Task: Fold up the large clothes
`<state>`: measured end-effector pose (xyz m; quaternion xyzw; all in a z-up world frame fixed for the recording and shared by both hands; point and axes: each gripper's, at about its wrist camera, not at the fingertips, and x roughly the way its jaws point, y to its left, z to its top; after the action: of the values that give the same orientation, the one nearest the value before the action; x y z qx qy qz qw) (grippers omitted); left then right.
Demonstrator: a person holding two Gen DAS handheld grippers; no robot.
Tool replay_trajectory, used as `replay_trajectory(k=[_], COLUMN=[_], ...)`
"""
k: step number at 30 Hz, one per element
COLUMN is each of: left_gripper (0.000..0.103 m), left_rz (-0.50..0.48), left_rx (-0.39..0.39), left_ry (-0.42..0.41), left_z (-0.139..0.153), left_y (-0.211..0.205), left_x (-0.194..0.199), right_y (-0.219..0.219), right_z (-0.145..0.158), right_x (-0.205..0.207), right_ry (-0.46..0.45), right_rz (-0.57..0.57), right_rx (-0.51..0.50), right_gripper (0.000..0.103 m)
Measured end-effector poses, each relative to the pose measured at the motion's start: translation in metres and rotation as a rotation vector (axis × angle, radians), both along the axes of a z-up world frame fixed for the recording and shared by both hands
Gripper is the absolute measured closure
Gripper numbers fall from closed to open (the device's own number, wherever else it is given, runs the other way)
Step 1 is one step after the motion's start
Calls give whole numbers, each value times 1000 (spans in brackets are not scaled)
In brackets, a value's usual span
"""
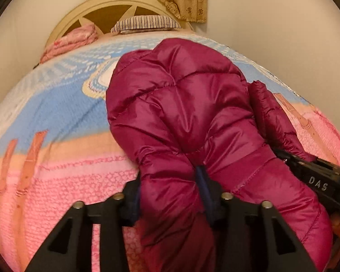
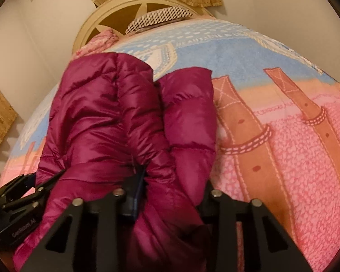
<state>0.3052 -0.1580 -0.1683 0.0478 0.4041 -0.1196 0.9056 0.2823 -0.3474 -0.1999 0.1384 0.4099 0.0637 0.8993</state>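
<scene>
"DAS" on right gripper [image 1: 281,156]; "GenRobot.AI" on left gripper [image 2: 31,179].

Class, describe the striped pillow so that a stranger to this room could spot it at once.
Start at the cream headboard with fan-shaped cut-outs at the far end of the bed. The striped pillow lies against its base, right of the pink bundle. Only it has thin dark and white stripes.

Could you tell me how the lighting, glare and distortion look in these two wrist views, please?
Left wrist view: warm indoor light, sheen streaks on the magenta puffer jacket, the bedspread bowed into a dome by the fisheye, dark corners. Right wrist view: the same warm cast and bowing, glare on the jacket, soft blur on the headboard.
</scene>
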Motion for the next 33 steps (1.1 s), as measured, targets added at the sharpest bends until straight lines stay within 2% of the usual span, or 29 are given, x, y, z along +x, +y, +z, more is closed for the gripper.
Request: replay_trajectory(k=[5, 7, 15, 21, 33], left_gripper=[75, 76, 79, 79, 79], left_rz=[-19, -17, 17, 85, 278], left_rx=[34, 38, 30, 44, 37], left_ry=[-42, -51, -85, -109, -122], left_z=[17, 23, 41, 52, 60], left_y=[-1, 6, 44, 89, 196], left_x=[-16, -14, -47, -68, -97], right_y=[-2, 2, 33, 73, 83], right_z=[6, 9, 21, 29, 36], right_x=[-13, -18, -29, -31, -30], right_ry=[-40, -48, -68, -81, -104], right_rz=[13, 22, 91, 174, 362], right_rx=[39, 48, 61, 77, 46], right_gripper=[76, 77, 79, 79, 80])
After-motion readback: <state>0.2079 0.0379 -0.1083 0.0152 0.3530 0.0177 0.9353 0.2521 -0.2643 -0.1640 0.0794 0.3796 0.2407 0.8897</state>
